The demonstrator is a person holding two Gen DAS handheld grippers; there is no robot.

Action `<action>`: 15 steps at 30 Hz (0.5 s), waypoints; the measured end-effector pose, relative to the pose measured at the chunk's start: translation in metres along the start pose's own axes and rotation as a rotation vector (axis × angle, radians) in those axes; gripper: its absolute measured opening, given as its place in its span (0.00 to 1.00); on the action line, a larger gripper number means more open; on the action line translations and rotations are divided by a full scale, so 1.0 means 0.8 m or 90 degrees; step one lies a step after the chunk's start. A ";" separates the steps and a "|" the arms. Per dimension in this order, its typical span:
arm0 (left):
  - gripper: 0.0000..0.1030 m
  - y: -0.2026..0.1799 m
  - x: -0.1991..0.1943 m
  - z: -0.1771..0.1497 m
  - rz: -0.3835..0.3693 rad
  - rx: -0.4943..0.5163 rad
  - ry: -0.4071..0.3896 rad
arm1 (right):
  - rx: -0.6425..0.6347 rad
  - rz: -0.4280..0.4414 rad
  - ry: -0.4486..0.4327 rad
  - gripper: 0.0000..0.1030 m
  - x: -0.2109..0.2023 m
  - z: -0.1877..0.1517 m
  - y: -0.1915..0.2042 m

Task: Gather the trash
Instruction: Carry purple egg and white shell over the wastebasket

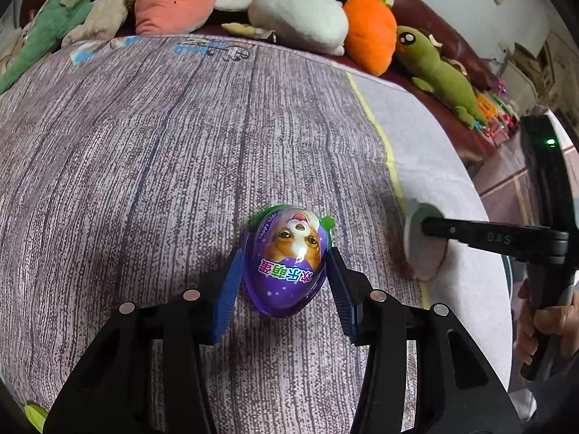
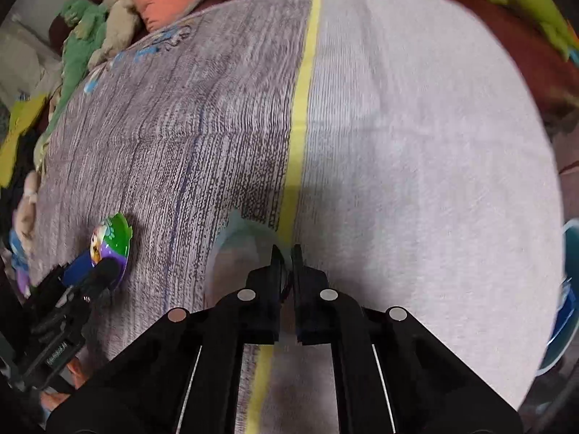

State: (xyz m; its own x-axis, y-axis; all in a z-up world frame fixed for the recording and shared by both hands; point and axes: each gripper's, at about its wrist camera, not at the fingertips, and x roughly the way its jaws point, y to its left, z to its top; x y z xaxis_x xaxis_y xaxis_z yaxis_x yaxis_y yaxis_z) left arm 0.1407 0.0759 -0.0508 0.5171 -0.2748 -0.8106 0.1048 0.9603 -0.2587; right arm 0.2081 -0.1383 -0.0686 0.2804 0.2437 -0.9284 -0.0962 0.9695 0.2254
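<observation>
Our left tool [image 1: 284, 275] clamps its blue pads against both sides of the purple toy-egg package [image 1: 286, 260], which rests on the striped bedspread [image 1: 144, 144]. Right of the egg, by the bedspread's yellow stripe [image 2: 300, 108], our right tool [image 2: 287, 253] has its fingers pinched together on a thin pale pink disc [image 1: 423, 246] lying there.

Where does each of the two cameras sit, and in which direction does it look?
Left wrist: on the left gripper, looking steeply down at the blanket; its blue pads clamp the purple egg; the person's hand shows.
Right wrist: on the right gripper, looking down at the blanket's yellow stripe; its jaws are shut on a thin pale lid.
Shared: egg, lid, blanket, plush toys, each other's gripper.
</observation>
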 end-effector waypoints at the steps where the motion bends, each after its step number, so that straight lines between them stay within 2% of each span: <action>1: 0.47 -0.002 -0.001 0.000 0.000 0.001 0.000 | -0.010 -0.008 -0.012 0.05 -0.007 -0.002 0.001; 8: 0.47 -0.032 -0.010 -0.001 -0.005 0.021 -0.007 | -0.009 -0.021 -0.057 0.05 -0.054 -0.013 -0.024; 15: 0.47 -0.087 -0.015 -0.008 -0.014 0.062 -0.002 | 0.012 -0.016 -0.079 0.05 -0.096 -0.041 -0.069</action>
State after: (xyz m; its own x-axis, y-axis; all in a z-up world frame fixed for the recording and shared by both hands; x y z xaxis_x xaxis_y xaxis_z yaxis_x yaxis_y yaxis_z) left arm 0.1220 0.0118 -0.0263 0.5158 -0.2961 -0.8039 0.1977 0.9542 -0.2246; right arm 0.1603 -0.2110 -0.0193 0.3993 0.2195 -0.8902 -0.0699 0.9754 0.2092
